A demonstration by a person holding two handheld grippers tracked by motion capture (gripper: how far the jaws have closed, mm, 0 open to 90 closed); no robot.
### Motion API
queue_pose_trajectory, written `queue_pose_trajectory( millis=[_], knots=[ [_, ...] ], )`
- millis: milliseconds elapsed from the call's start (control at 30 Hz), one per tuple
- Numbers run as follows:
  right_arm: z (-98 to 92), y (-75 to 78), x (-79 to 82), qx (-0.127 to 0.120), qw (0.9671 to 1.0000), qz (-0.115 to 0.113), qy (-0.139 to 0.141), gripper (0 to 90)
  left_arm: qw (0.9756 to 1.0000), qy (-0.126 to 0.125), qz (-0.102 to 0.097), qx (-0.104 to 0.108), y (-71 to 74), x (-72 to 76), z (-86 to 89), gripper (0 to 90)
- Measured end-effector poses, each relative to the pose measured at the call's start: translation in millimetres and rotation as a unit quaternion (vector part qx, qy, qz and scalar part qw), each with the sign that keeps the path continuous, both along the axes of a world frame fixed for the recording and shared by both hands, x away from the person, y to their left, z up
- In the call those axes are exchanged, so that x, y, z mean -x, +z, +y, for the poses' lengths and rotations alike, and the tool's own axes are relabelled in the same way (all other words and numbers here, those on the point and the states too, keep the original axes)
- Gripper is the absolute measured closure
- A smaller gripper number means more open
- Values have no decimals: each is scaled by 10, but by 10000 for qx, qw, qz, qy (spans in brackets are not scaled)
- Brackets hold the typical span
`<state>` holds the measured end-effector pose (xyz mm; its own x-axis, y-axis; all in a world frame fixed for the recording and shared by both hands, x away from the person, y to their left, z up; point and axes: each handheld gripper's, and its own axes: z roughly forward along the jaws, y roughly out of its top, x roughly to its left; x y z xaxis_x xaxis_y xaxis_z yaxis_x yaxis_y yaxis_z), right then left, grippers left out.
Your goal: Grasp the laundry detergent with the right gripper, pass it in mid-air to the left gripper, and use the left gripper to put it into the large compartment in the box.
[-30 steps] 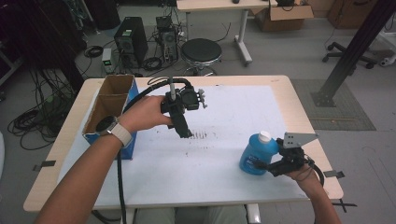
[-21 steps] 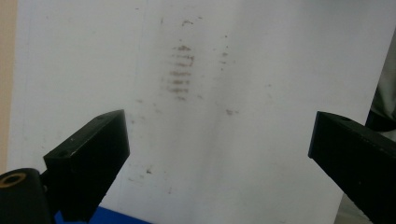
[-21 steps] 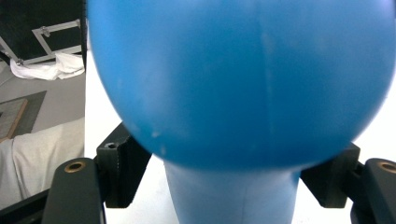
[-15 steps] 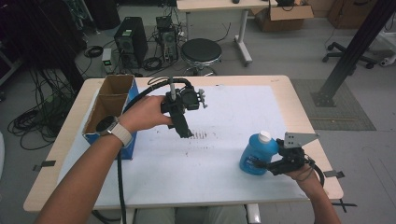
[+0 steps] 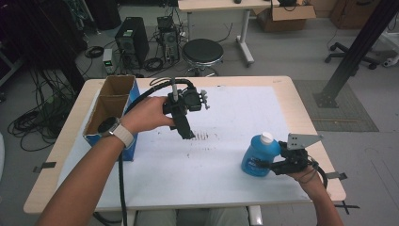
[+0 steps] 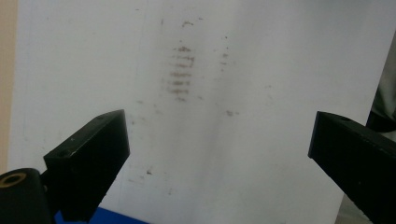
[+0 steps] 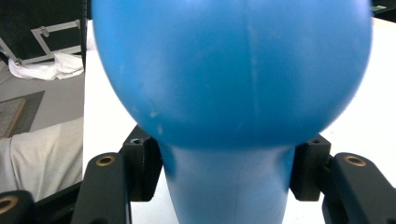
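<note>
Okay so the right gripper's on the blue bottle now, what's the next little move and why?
Probably lift the blue bottle slightly off the table. The right gripper has just been closing, and its jaws now sit against both sides of the bottle's narrow part. The left gripper hangs open over the smudged white sheet, holding nothing.

Black left hand-held gripper (image 5: 184, 123), trailing black cable, white watch strap (image 5: 123, 135), grey three-cornered plate (image 5: 301, 140)
</note>
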<state>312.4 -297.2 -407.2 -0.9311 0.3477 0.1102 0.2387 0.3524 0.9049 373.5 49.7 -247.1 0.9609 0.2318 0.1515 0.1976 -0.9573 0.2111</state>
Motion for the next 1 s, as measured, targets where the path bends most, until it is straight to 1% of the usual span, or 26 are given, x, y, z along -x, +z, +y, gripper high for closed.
queue_pose_trajectory(
  millis=[433,600,767,867,1000],
  knots=[
    [1,3,8,-16,9999,-104,-14,431,10000,35,-11,34,11,-6,25,58],
    [10,32,9,28,9999,-110,-37,440,10000,28,-17,37,21,5,31,58],
    [-1,130,17,-64,9999,-117,-7,442,10000,10,-14,46,43,36,42,59],
    [19,208,26,65,9999,-158,14,441,10000,9,-17,65,67,54,53,58],
    [42,306,35,133,9998,-123,72,441,10000,-1,27,85,102,87,60,59]
  ],
)
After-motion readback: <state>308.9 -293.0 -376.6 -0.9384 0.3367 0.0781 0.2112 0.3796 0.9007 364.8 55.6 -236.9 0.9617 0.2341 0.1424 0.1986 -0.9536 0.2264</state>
